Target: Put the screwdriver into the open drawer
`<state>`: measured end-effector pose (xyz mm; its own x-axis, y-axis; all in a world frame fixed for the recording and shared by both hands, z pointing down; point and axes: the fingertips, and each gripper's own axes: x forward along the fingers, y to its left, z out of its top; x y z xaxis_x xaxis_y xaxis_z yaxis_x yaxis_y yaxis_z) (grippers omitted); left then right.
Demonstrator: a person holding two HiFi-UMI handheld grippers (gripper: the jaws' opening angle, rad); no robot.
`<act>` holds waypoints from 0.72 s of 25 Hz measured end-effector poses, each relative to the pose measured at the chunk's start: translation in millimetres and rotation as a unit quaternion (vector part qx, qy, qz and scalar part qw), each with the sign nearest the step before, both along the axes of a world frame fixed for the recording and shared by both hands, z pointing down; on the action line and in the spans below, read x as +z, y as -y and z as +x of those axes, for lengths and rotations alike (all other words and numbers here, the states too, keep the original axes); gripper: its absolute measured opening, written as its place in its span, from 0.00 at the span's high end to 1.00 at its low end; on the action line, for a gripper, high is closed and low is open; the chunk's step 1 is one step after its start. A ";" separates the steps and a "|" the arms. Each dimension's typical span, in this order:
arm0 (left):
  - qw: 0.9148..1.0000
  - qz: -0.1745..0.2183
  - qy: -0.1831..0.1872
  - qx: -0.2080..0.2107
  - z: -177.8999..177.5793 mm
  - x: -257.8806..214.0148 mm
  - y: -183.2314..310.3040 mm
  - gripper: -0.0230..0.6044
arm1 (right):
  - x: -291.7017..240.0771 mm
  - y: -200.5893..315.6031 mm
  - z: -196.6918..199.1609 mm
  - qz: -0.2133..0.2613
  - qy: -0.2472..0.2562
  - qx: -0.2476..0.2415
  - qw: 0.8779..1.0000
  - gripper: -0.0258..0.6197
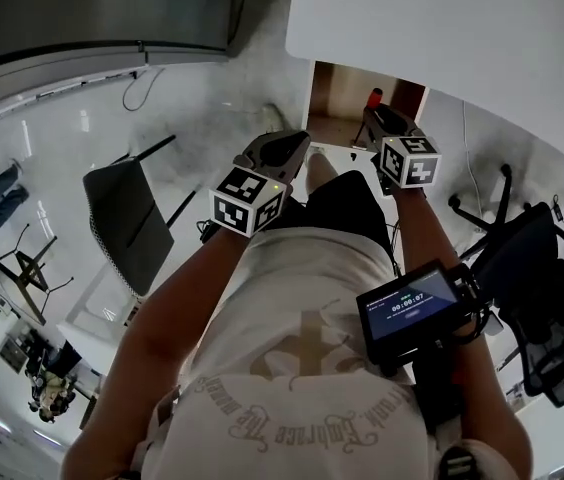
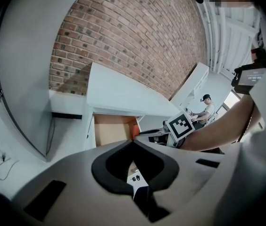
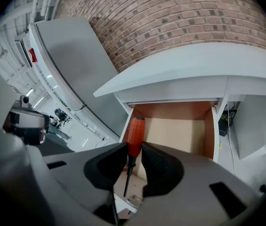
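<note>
A screwdriver with an orange-red handle (image 3: 135, 134) and a thin dark shaft stands upright between the pads of my right gripper (image 3: 134, 147), which is shut on the handle. In the head view the red handle (image 1: 374, 96) sticks out of the right gripper (image 1: 374, 114) just over the front of the open drawer (image 1: 334, 118). The drawer (image 3: 182, 126) is a wooden box under a white tabletop, and what shows of its inside is bare. My left gripper (image 1: 296, 142) hangs to the left of the drawer, shut with nothing in it (image 2: 133, 142). The drawer (image 2: 112, 128) lies ahead of it.
The white tabletop (image 1: 442, 28) overhangs the drawer. A brick wall (image 3: 180, 22) stands behind it. A dark folding chair (image 1: 127, 218) is on the floor at left and office chairs (image 1: 542, 268) at right. A small screen (image 1: 409, 306) hangs at the person's chest.
</note>
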<state>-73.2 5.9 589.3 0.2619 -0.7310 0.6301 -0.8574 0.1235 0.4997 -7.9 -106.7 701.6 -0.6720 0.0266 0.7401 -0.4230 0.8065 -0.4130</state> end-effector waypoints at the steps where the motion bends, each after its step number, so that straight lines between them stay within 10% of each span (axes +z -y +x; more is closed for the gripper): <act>1: 1.000 -0.001 0.000 0.001 3.9 0.9 -1.1 0.93 | 1.6 -0.1 3.1 -0.001 -0.001 0.002 1.000 0.80; 18: 1.000 -0.017 0.004 -0.002 29.4 20.8 -12.3 0.93 | 20.0 4.5 20.2 -0.005 -0.009 -0.008 1.000 0.80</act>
